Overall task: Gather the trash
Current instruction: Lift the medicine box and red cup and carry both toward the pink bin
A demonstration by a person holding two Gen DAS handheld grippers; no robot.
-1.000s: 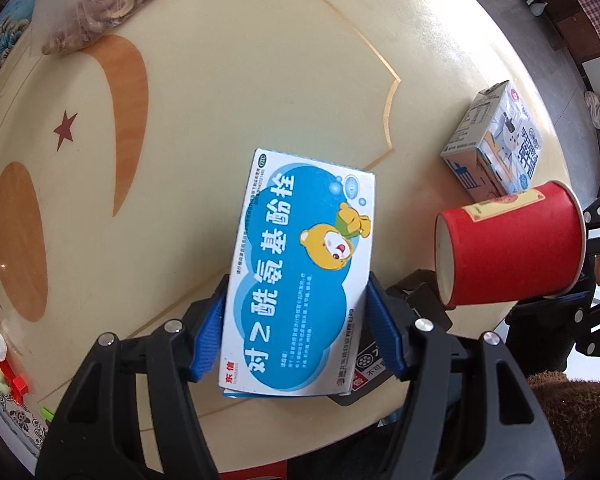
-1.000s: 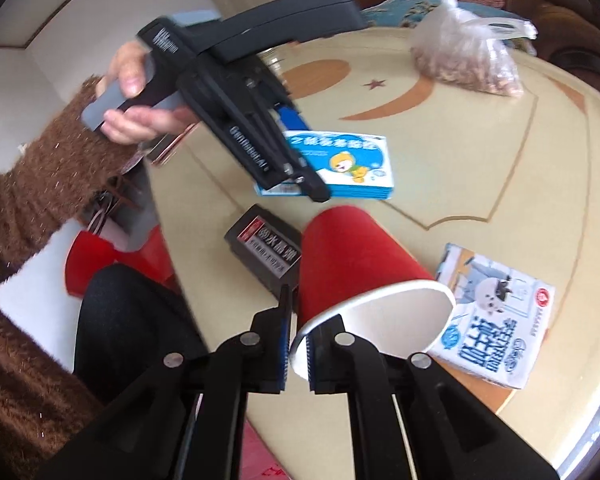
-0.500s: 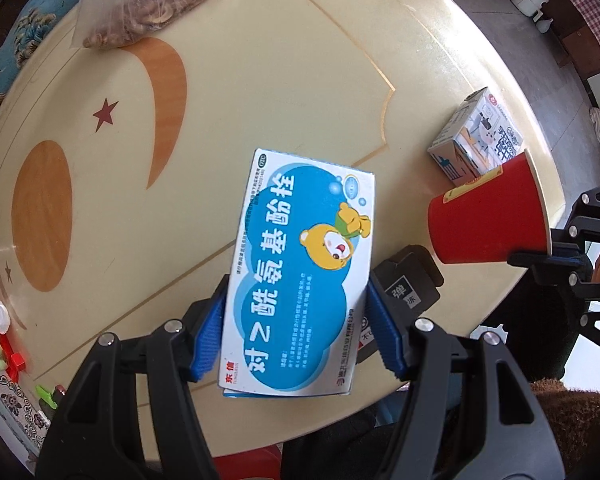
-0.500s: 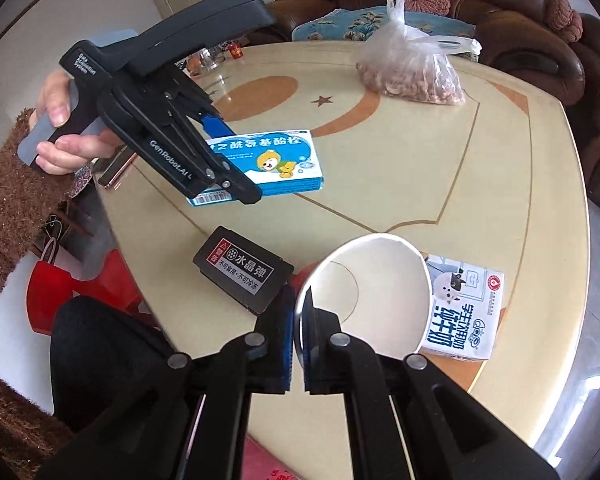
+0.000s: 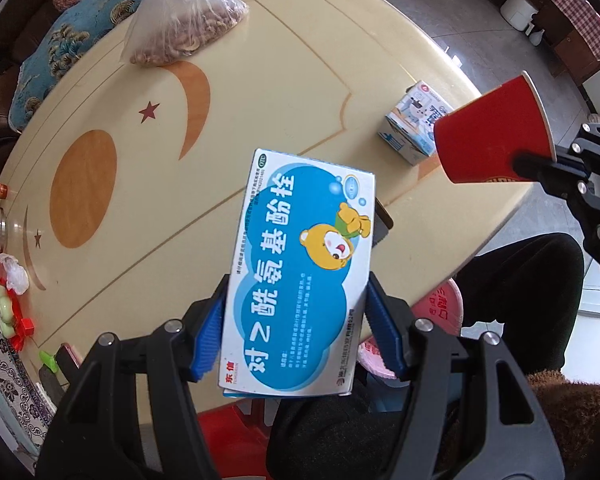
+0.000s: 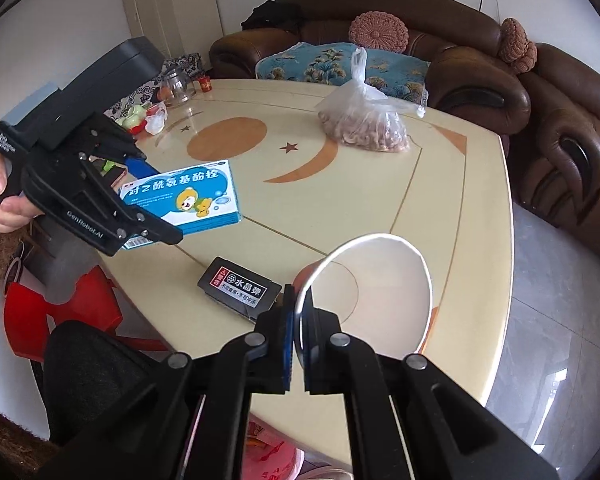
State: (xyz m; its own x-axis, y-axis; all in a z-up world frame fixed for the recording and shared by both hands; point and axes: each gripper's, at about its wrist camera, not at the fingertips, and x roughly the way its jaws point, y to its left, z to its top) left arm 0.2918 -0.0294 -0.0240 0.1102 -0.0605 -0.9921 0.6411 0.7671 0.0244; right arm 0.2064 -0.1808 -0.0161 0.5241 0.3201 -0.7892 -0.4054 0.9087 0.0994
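My left gripper (image 5: 296,320) is shut on a blue and white medicine box (image 5: 300,272) with a cartoon bear, held above the table's near edge; it also shows in the right wrist view (image 6: 188,200). My right gripper (image 6: 298,320) is shut on the rim of a red paper cup (image 6: 380,288) with a white inside, held tilted over the table's edge; the cup also shows in the left wrist view (image 5: 496,132). A black box (image 6: 240,288) with a warning label lies on the table. A white and blue carton (image 5: 414,126) lies on the table near the cup.
A plastic bag of nuts (image 6: 364,120) lies at the far side of the cream table (image 6: 440,208). A pink bin (image 5: 440,320) sits on the floor below the edge. A red stool (image 6: 60,312) stands at the left. A brown sofa (image 6: 520,80) is behind. Small items (image 6: 148,116) crowd the far left corner.
Both grippers have risen and pulled back from the table with the box and cup still held. The cup has tilted so its open mouth faces the right wrist camera.
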